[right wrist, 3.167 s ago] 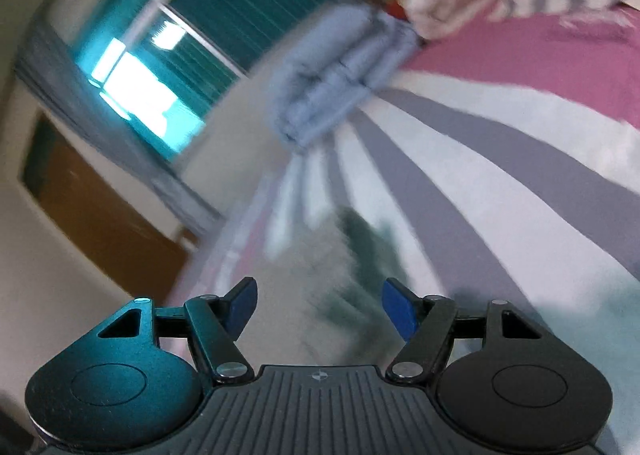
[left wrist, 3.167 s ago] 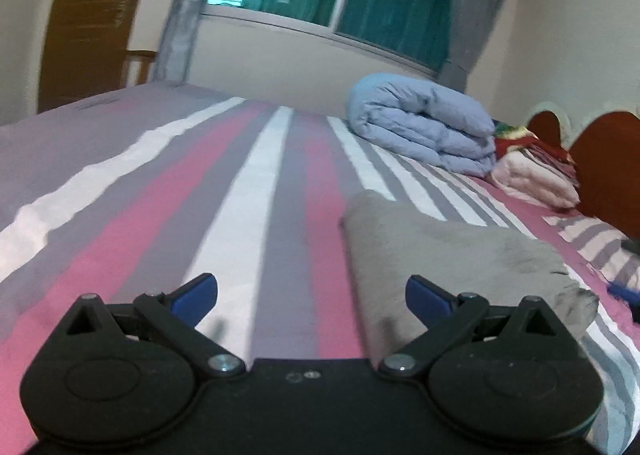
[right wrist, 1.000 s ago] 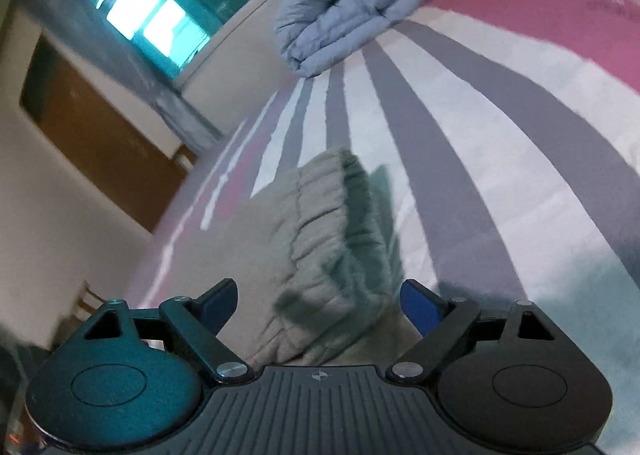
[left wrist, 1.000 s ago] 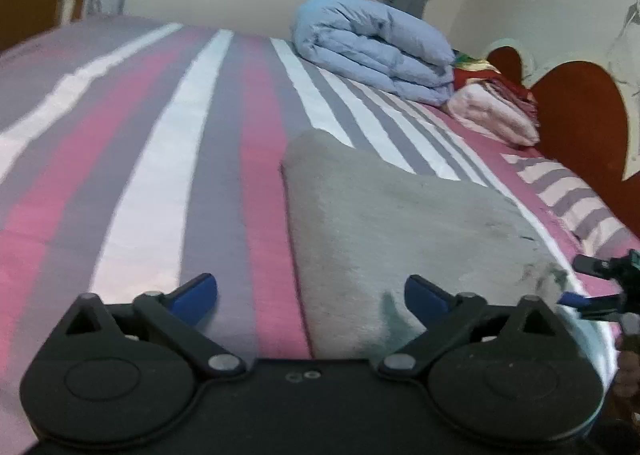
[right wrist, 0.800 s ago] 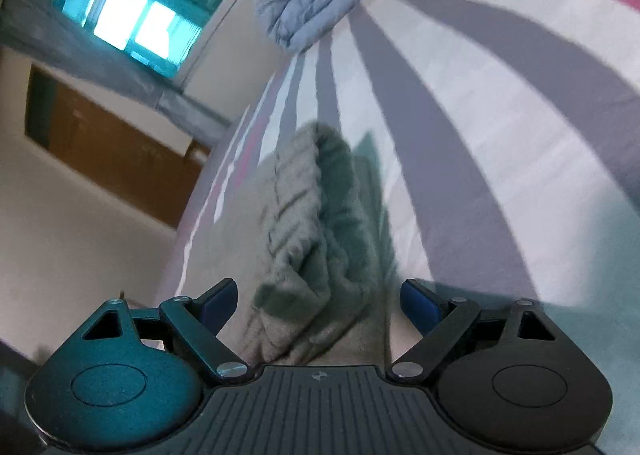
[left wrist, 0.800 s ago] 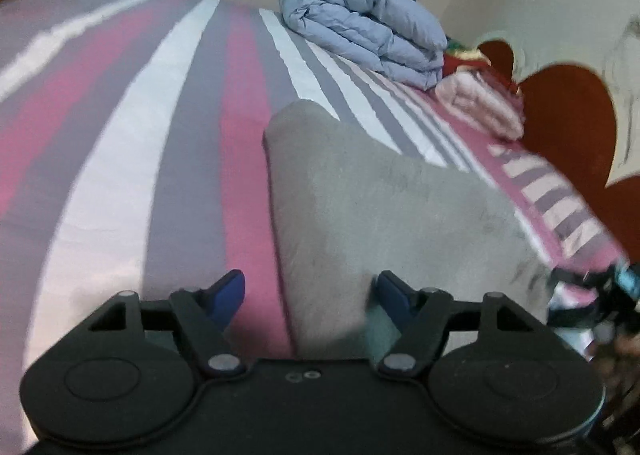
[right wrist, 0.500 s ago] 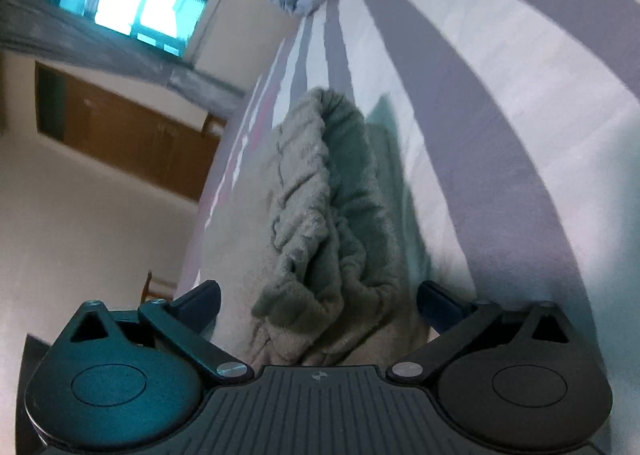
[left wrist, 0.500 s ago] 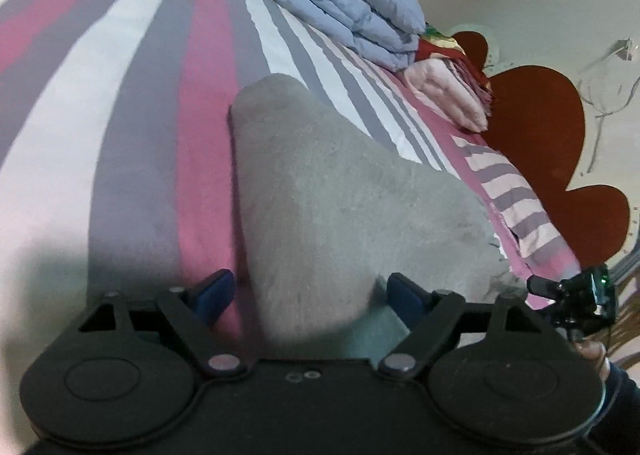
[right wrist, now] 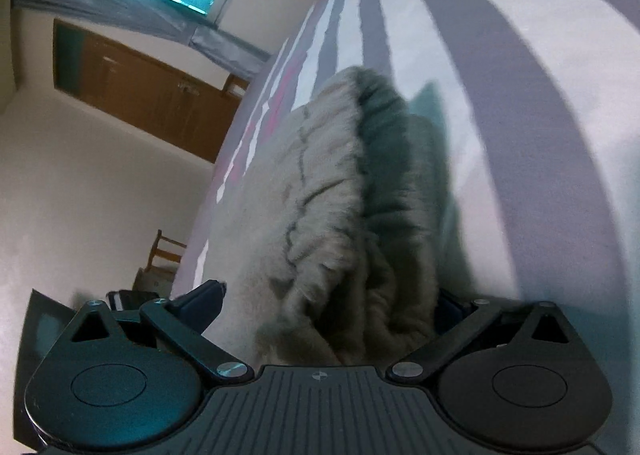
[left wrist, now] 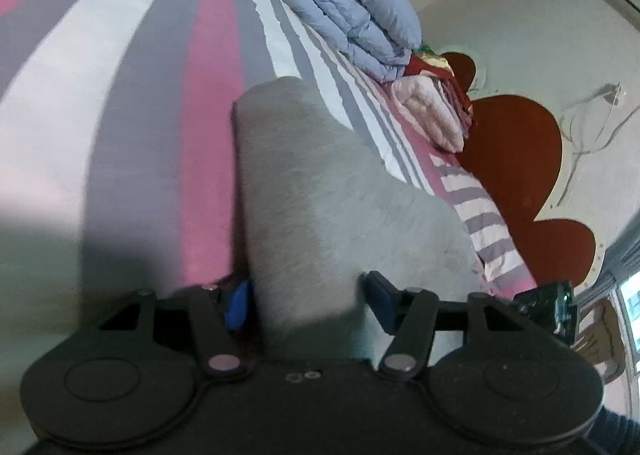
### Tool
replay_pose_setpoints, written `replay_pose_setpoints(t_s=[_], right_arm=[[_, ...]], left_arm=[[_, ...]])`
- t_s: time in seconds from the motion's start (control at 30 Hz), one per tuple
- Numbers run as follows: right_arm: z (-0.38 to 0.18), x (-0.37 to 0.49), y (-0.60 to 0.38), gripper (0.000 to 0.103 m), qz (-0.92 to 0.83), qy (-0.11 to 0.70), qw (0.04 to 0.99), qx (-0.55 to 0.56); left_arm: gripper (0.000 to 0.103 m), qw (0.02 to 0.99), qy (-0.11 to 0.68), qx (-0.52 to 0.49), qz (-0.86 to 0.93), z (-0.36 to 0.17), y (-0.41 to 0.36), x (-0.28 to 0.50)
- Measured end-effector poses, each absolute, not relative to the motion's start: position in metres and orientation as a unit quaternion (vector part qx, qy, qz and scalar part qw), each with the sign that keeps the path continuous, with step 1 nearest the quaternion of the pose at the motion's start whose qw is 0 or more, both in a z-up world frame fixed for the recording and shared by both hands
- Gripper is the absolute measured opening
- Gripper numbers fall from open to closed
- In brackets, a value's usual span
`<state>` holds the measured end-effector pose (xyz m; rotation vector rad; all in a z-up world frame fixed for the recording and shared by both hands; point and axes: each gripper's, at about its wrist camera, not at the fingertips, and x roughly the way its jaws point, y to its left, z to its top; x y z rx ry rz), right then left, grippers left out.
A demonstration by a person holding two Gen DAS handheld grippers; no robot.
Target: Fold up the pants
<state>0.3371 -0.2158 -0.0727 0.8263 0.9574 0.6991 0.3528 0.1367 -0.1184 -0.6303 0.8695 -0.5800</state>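
Left gripper [left wrist: 306,301] jaws just closing around folded grey pants [left wrist: 332,191] edge, mid-bed [left wrist: 132,103]; pads not clearly pinching. Right gripper [right wrist: 328,305] fully wide, straddling bunched waistband end. Risk: catching top layer only, fold slipping apart. Blue duvet [left wrist: 348,11], pink blanket [left wrist: 430,113] near headboard [left wrist: 520,159], well clear.

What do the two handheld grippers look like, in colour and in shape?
Both are black plastic. The left gripper and the right gripper each have two round discs, jointed link arms with silver rivets, and blue finger pads. The right body is ribbed, the left smooth.
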Motion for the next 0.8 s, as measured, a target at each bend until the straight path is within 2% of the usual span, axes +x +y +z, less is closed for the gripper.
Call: replay_pose_setpoints(t_s=[0.07, 0.1, 0.17, 0.2, 0.23, 0.33, 0.4, 0.43, 0.5, 0.63, 0.8], right_arm=[[-0.074, 0.34, -0.202, 0.103, 0.321, 0.438, 0.758, 0.361], [-0.076, 0.339, -0.201, 0.102, 0.321, 0.436, 0.759, 0.361], [-0.077, 0.338, -0.21, 0.085, 0.323, 0.438, 0.752, 0.371], [-0.08, 0.336, -0.218, 0.07, 0.322, 0.441, 0.75, 0.374], [-0.084, 0.334, -0.229, 0.06, 0.318, 0.446, 0.746, 0.379], [-0.092, 0.331, -0.236, 0.059, 0.311, 0.449, 0.744, 0.385], [-0.092, 0.334, -0.228, 0.059, 0.3, 0.448, 0.746, 0.392], [-0.092, 0.336, -0.225, 0.059, 0.299, 0.444, 0.747, 0.394], [-0.091, 0.337, -0.221, 0.057, 0.295, 0.443, 0.751, 0.391], [-0.072, 0.338, -0.21, 0.049, 0.297, 0.449, 0.77, 0.342], [-0.037, 0.348, -0.203, 0.048, 0.339, 0.402, 0.775, 0.351]], left_arm=[[0.046, 0.819, 0.407, -0.29, -0.281, -0.118, 0.131, 0.353], [0.04, 0.811, 0.41, -0.298, -0.29, -0.118, 0.133, 0.352], [0.037, 0.799, 0.417, -0.305, -0.307, -0.121, 0.142, 0.345], [0.037, 0.797, 0.414, -0.306, -0.316, -0.123, 0.144, 0.341], [0.039, 0.797, 0.41, -0.309, -0.318, -0.125, 0.144, 0.339], [0.04, 0.805, 0.408, -0.316, -0.292, -0.127, 0.136, 0.344], [0.036, 0.814, 0.402, -0.307, -0.286, -0.125, 0.126, 0.347], [0.033, 0.815, 0.399, -0.308, -0.285, -0.125, 0.125, 0.346], [0.019, 0.807, 0.394, -0.331, -0.288, -0.127, 0.133, 0.345], [0.015, 0.799, 0.373, -0.365, -0.3, -0.125, 0.145, 0.339], [0.015, 0.808, 0.332, -0.376, -0.31, -0.097, 0.163, 0.342]])
